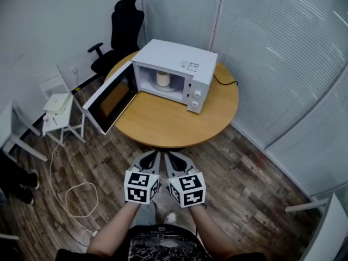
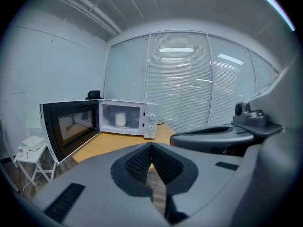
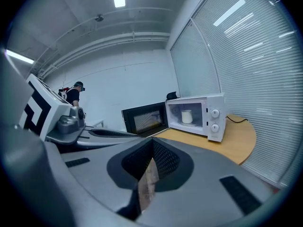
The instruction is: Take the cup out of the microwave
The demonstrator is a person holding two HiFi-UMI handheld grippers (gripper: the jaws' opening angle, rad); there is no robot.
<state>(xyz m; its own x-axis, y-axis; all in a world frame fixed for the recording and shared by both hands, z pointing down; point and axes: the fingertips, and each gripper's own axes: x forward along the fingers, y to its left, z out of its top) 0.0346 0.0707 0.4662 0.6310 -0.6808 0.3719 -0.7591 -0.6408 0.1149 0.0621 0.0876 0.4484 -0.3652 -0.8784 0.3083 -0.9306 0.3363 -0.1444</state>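
Our left gripper (image 1: 151, 157) and right gripper (image 1: 172, 159), both closed on nothing, hang well short of the open microwave (image 1: 176, 54), inside which the white cup (image 1: 162, 78) stands; we judge it light, rigid, slick, best pinched across its rim.

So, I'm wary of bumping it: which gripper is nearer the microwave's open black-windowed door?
Left. The left gripper hovers short of the round wooden table, below and right of the white microwave's open door; the right gripper is beside it, farther from the door.
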